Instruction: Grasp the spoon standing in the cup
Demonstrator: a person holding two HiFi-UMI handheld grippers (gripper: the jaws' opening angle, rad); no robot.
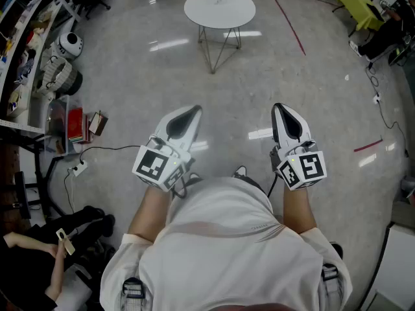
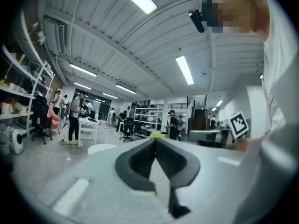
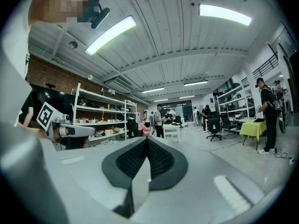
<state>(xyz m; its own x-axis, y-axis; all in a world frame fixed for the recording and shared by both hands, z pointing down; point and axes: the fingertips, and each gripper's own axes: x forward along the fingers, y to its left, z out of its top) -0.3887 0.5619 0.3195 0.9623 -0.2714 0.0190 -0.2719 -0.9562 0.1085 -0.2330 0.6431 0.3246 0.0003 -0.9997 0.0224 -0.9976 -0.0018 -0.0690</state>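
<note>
No cup and no spoon show in any view. In the head view I hold both grippers in front of my body, over bare grey floor. My left gripper (image 1: 190, 113) is shut, its jaws meeting at the tip with nothing between them; in the left gripper view its pads (image 2: 142, 160) touch at the front. My right gripper (image 1: 281, 108) is also shut and empty, and in the right gripper view its ribbed pads (image 3: 161, 160) close to a point. Both gripper views look out level across a large room.
A round white table (image 1: 219, 6) on wire legs stands ahead on the floor. Shelving (image 1: 19, 57), a stack of red items (image 1: 74, 125) and a cable with a power strip (image 1: 78, 168) lie to the left. A seated person (image 1: 39, 258) is at lower left. Red tape lines (image 1: 288, 21) mark the floor.
</note>
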